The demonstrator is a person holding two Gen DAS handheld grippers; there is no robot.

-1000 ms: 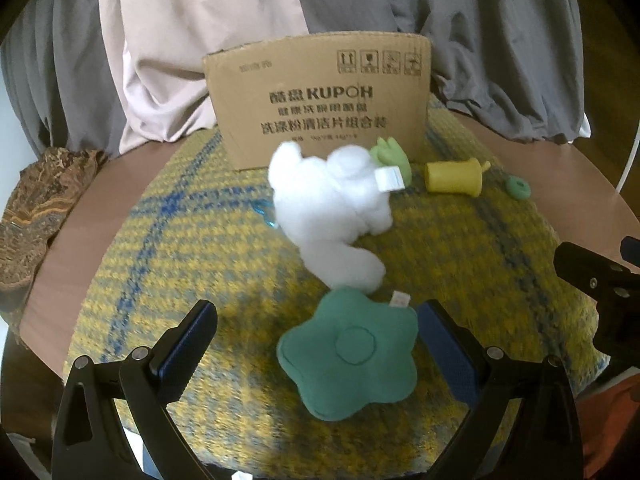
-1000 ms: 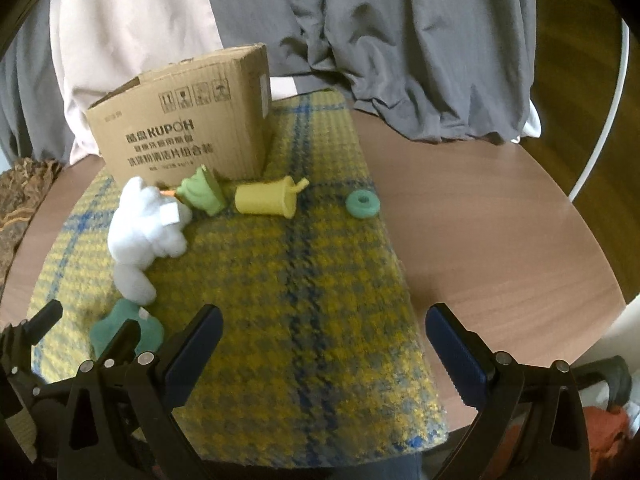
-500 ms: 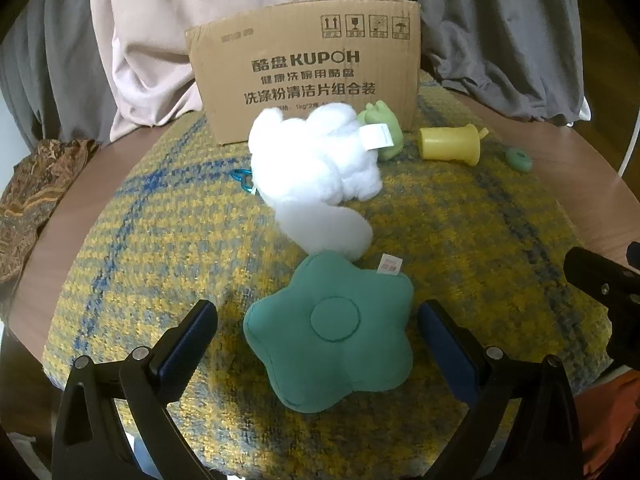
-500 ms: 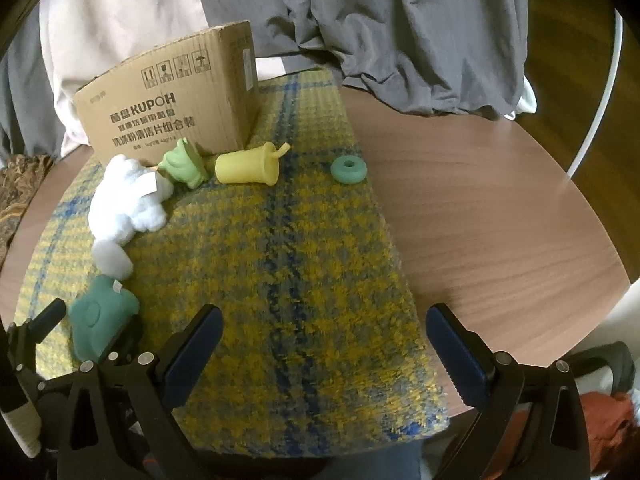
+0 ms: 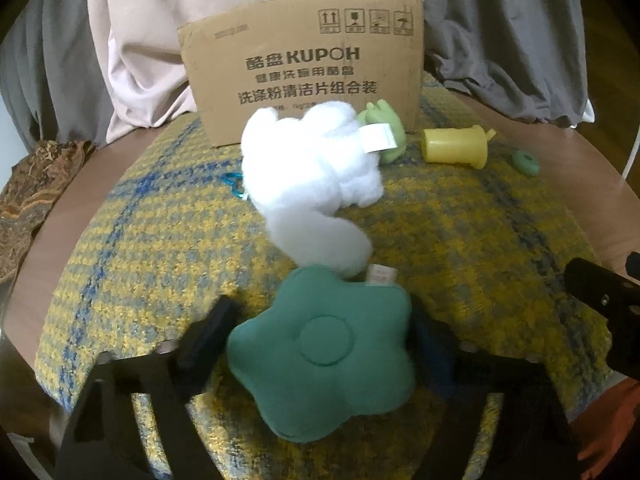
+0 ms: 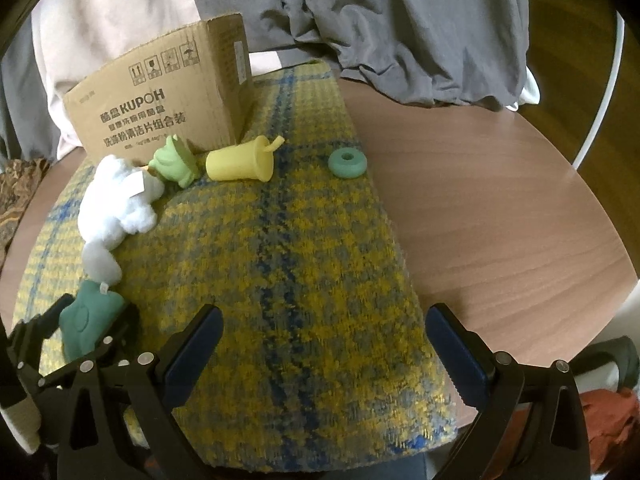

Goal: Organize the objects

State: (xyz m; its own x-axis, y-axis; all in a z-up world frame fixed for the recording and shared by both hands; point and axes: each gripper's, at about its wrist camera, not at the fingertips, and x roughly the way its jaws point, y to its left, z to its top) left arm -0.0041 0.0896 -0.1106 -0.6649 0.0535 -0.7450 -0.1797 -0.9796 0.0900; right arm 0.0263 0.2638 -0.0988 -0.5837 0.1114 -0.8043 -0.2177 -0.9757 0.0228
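Closing around the green flower cushion [image 5: 326, 354] at the near left of the worktop [image 6: 500, 208], the left gripper [image 5: 320, 338] has just been narrowing; pads should be squeezed evenly before lifting. The right gripper [image 6: 320, 344] is spread, empty.

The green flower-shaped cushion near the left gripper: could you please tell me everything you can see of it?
The green flower-shaped cushion is a soft, dark-green fabric plush with rounded petals, a stitched round centre and a small white tag at its far edge. It lies flat on the yellow-and-blue checked cloth, its far edge meeting the white plush toy. The left gripper has just been closing around it; its fingers now flank it and seem to press its sides.
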